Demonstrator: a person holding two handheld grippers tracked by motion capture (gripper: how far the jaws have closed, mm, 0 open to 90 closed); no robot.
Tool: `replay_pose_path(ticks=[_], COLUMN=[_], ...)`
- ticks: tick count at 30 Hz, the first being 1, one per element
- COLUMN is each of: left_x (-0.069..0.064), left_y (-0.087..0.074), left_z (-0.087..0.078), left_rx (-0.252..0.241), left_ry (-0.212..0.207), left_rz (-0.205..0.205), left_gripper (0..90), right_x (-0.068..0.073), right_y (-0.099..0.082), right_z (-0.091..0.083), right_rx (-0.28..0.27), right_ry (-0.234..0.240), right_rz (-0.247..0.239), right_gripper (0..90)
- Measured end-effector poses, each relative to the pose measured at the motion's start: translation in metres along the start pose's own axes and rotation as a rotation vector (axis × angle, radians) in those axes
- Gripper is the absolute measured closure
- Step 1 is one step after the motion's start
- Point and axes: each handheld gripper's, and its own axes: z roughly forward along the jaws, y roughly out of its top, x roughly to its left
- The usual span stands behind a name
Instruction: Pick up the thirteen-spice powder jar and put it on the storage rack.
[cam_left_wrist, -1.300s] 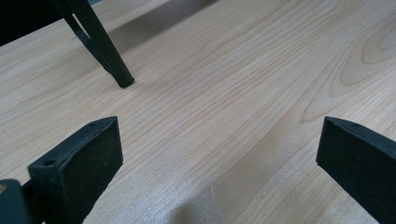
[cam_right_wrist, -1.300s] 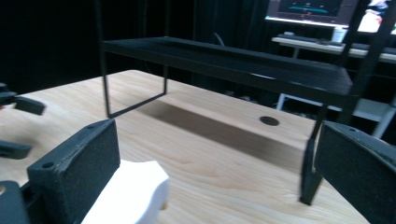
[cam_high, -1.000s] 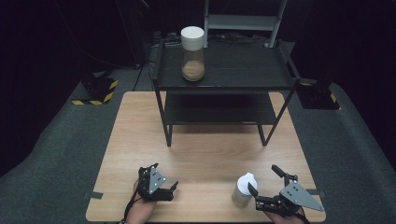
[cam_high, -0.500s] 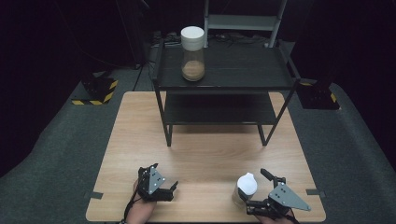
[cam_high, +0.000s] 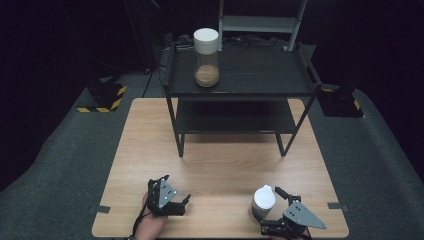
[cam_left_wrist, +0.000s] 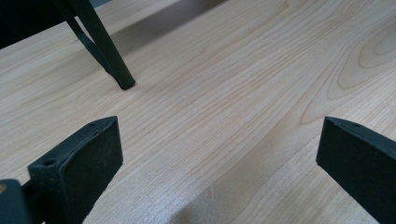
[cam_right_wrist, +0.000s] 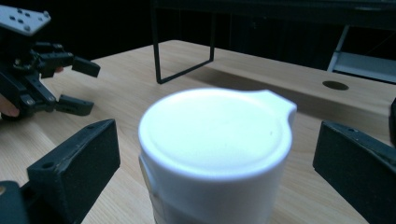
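Observation:
A small container with a white spouted lid (cam_high: 263, 199) stands on the wooden table (cam_high: 220, 160) near its front right. My right gripper (cam_high: 271, 210) is open, its jaws straddling the container (cam_right_wrist: 215, 158) without touching it. At the front left, just above the bare wood, my left gripper (cam_high: 175, 189) is open with nothing between its jaws (cam_left_wrist: 219, 149). The left gripper (cam_right_wrist: 51, 81) also appears far off in the right gripper view. A tall clear jar with a white lid and brown contents (cam_high: 206, 50) stands on the top shelf of a black rack (cam_high: 280, 82).
The black rack stands across the table's far half, with a lower shelf (cam_high: 230, 117) and thin legs (cam_left_wrist: 109, 60). A small round hole (cam_right_wrist: 335, 85) lies in the tabletop. Hazard-striped floor blocks (cam_high: 102, 97) sit beyond the table.
My right gripper has drawn back toward the near edge and swung left, so its jaws now bracket the white-lidded container. The container and my left gripper have stayed put.

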Motion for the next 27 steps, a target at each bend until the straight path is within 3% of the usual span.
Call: replay_pose_path(ticks=[11,19,27], left_x=[-0.001,-0.001,0.0], left_y=[0.0,0.0,0.0], left_z=[0.0,0.0,0.0], left_rx=[-0.001,-0.002,-0.001], left_ry=[0.0,0.0,-0.002], left_rz=[0.007,0.009,0.005], left_gripper=[0.7,0.7,0.7], right_x=[0.001,-0.006,-0.012], right_y=[-0.01,-0.019,-0.026], right_z=[0.007,0.009,0.007], right_rx=[0.041,0.041,0.022], right_ry=[0.008,0.028,0.055], right_rz=[-0.019,0.015,0.014], right_gripper=[6.0,18.5,29.2])
